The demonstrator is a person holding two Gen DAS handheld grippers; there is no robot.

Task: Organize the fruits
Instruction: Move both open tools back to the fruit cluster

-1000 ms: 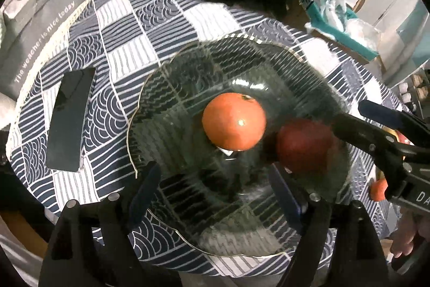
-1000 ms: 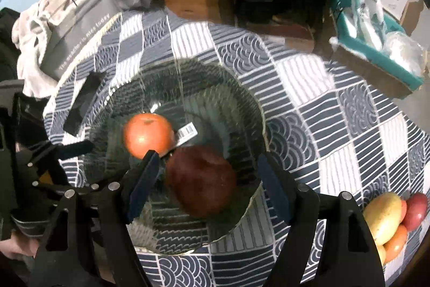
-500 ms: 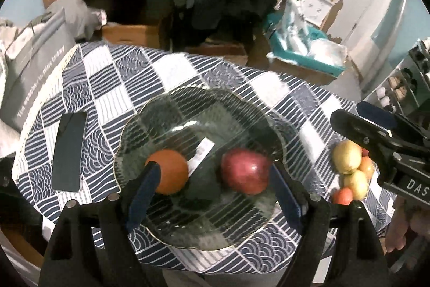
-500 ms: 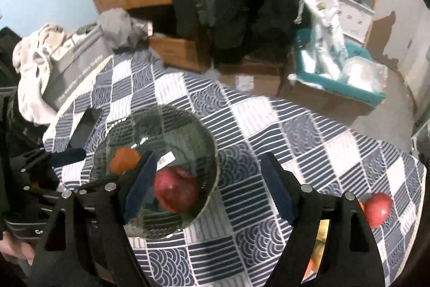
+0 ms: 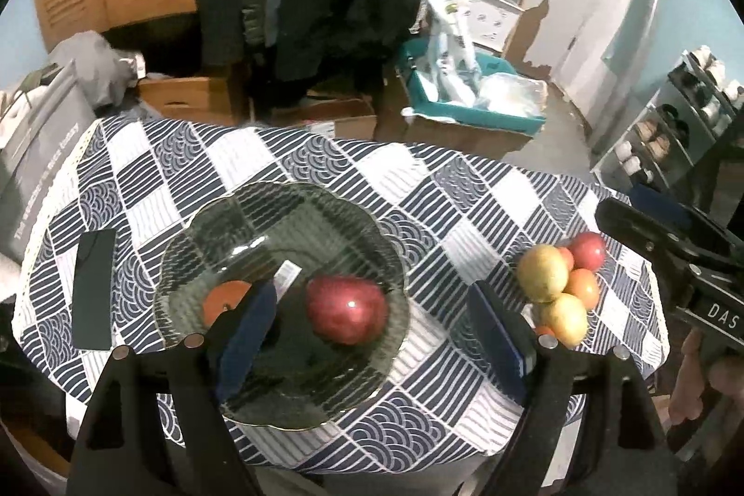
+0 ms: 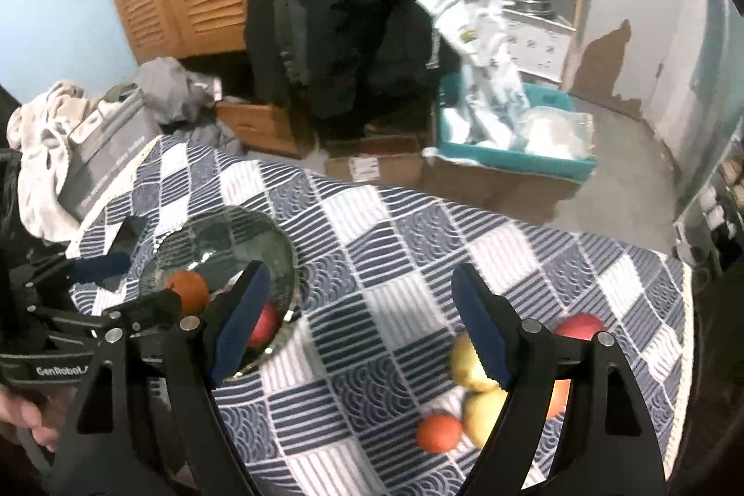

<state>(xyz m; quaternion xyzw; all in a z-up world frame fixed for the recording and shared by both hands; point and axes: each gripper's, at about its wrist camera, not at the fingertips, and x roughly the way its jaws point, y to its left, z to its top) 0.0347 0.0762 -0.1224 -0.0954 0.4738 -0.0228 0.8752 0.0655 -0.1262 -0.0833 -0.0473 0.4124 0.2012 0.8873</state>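
While both jaws gape wide and empty, bare tablecloth (image 6: 372,245) between bowl (image 5: 223,217) rim and fruit pile (image 5: 558,282).

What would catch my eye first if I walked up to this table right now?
Probably the glass bowl on the blue-and-white patterned tablecloth, holding a big red apple beside an orange fruit. To its right, a small pile of fruit sits loose on the cloth near the table's edge.
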